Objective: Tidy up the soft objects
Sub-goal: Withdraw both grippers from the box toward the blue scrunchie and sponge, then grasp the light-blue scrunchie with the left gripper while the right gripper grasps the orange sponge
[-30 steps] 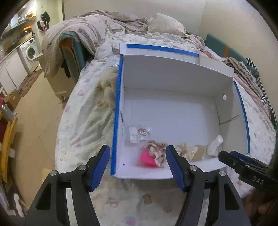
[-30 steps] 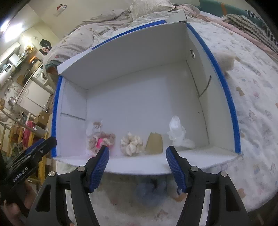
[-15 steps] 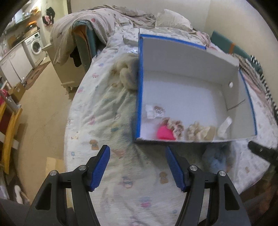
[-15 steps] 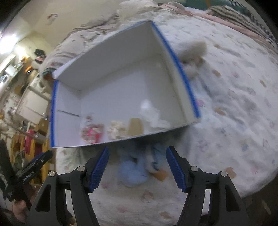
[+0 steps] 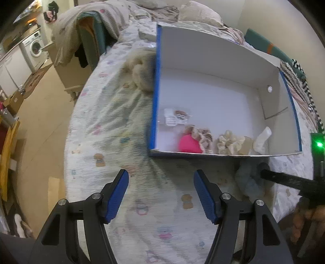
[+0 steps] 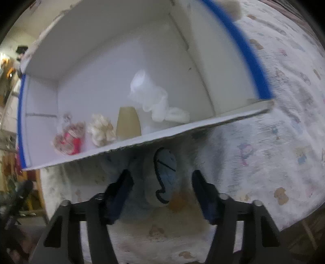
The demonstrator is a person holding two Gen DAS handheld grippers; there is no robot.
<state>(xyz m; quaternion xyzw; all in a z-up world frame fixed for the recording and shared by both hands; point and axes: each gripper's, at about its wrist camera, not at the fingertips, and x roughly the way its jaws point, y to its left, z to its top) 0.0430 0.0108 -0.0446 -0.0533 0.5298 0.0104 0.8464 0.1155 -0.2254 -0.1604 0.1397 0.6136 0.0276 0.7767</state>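
I am in a home, in a small room for both sleeping and living. Under my view is a bed with a printed quilt, and pillows lie at its far end. A blanket hangs over a chair beside the bed. At the far left stands a washing machine next to white cabinets, like a kitchen corner.

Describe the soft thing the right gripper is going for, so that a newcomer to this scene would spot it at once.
Find the white box with blue edges on the patterned bedspread. Just outside its near wall lies a pale blue plush toy, between the closing fingers of the right gripper. Unlike the scrunchies and white cloth, it is outside the box and bears a dark stitched face.
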